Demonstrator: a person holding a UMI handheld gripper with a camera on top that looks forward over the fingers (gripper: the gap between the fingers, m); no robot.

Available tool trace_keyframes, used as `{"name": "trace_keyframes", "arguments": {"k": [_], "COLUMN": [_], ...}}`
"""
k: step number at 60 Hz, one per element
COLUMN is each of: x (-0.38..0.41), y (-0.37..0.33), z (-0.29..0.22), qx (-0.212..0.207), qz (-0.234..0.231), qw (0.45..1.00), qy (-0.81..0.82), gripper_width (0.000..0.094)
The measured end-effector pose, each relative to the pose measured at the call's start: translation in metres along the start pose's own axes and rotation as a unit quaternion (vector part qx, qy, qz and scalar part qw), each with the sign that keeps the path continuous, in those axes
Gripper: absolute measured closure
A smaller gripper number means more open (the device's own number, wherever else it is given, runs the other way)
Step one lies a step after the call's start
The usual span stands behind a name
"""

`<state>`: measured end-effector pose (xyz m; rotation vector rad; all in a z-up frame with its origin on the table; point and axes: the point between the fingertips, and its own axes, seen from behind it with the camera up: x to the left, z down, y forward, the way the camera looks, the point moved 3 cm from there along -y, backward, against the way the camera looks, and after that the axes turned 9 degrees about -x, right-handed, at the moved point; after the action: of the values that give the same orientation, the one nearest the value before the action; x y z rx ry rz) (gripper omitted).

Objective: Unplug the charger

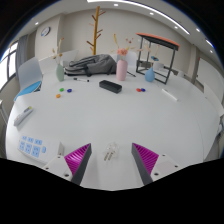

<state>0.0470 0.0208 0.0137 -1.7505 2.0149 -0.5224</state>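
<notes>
- Claw (112,160): fingers apart, empty, hovering over the near tabletop (120,120) edge, presumably ready to approach.
- Charger: probably the dark block (110,87) near the far edge, beside the pink bottle (122,69); identity uncertain.

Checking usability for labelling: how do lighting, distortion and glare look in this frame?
Gripper view: strong fisheye bending of the white table and room; bright, even ceiling lighting with soft shadows; no strong glare on the tabletop; far items small and hard to identify; gripper fingers open, pads clearly lit.
</notes>
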Motion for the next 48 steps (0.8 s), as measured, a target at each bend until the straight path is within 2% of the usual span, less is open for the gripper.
{"name": "trace_keyframes", "arguments": {"k": [7, 16, 29, 38, 48], "x": [-0.005, -0.016, -0.027, -0.025, -0.033], "y": [-0.061, -0.189, -0.348, -0.388, -0.382], "z": [-0.011, -0.031, -0.051, -0.041, -0.043], "qx": [0.022, 0.037, 0.010, 0.000, -0.002], "qz": [-0.006, -0.012, -0.011, -0.014, -0.001], "qw": [1.000, 0.999, 1.000, 1.000, 1.000], "qy": [0.008, 0.016, 0.014, -0.001, 0.004], "gripper_width": [0.0086, 0.0085, 0.0084, 0.0084, 0.0082]}}
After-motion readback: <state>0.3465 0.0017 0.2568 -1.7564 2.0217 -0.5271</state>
